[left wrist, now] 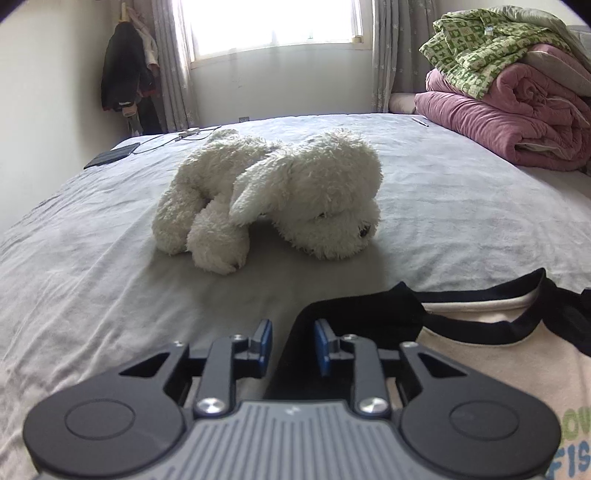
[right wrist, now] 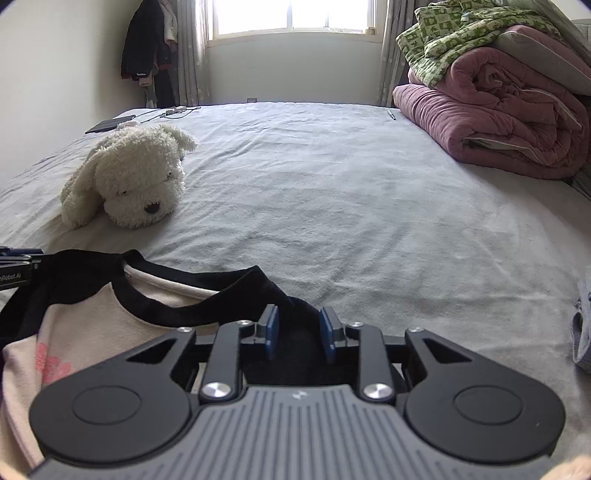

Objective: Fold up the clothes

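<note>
Nearest to each camera, the shirt (left wrist: 491, 354), pale cream with black sleeves and a black neckband, lay at the near edge of the bed (right wrist: 332, 206), its collar end facing the far side. The left gripper (left wrist: 293, 341) sat over the black shoulder fabric on the left of the garment, jaws narrowly parted with dark cloth lying between the blue pads (left wrist: 265, 343); whether the cloth was actually pinched could not be determined. The right gripper (right wrist: 299, 332) stood likewise at the right shoulder, jaws narrowly parted around black fabric, grip again not confirmable. The garment was judged light, soft and limp, liable to sag and crease between two holds, with no stiffness to carry a fold line; the shoulder seams just outside the neckband were judged the soundest places to take hold, as the banded edge there gives the pads some thickness to bite. Further out, on the left of the bed, a white plush dog (right wrist: 129, 177) lay well apart from the shirt. At the far right a folded pink quilt (right wrist: 498, 114) carried a green patterned blanket (right wrist: 443, 33). A dark flat item (right wrist: 110, 123) and cable lay at the far left corner, below the window (right wrist: 295, 16).
</note>
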Demonstrator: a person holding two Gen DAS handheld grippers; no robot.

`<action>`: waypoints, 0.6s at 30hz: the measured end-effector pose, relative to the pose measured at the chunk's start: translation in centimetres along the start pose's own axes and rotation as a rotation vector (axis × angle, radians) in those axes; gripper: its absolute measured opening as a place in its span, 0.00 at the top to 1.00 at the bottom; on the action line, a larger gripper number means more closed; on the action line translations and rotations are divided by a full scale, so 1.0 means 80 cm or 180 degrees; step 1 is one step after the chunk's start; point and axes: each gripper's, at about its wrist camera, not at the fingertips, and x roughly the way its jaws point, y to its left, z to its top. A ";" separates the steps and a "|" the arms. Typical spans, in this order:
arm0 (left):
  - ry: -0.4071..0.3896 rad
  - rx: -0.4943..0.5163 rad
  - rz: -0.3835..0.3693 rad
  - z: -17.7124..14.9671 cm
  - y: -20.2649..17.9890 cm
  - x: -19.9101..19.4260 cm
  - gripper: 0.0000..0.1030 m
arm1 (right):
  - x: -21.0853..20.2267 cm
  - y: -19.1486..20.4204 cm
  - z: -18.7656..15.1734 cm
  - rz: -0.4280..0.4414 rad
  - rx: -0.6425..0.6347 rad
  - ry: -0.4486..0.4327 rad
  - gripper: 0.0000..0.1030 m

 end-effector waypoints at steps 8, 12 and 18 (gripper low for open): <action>0.0214 -0.0199 -0.0046 -0.030 0.022 -0.057 0.72 | -0.063 0.001 -0.020 0.0066 0.0157 0.0051 0.72; 0.0276 -0.0256 -0.0044 -0.047 0.030 -0.088 0.72 | -0.096 0.005 -0.031 0.0064 0.0153 0.0055 0.72; 0.0388 -0.0338 -0.0167 -0.078 0.031 -0.130 0.72 | -0.141 0.006 -0.052 0.0068 0.0187 0.0035 0.71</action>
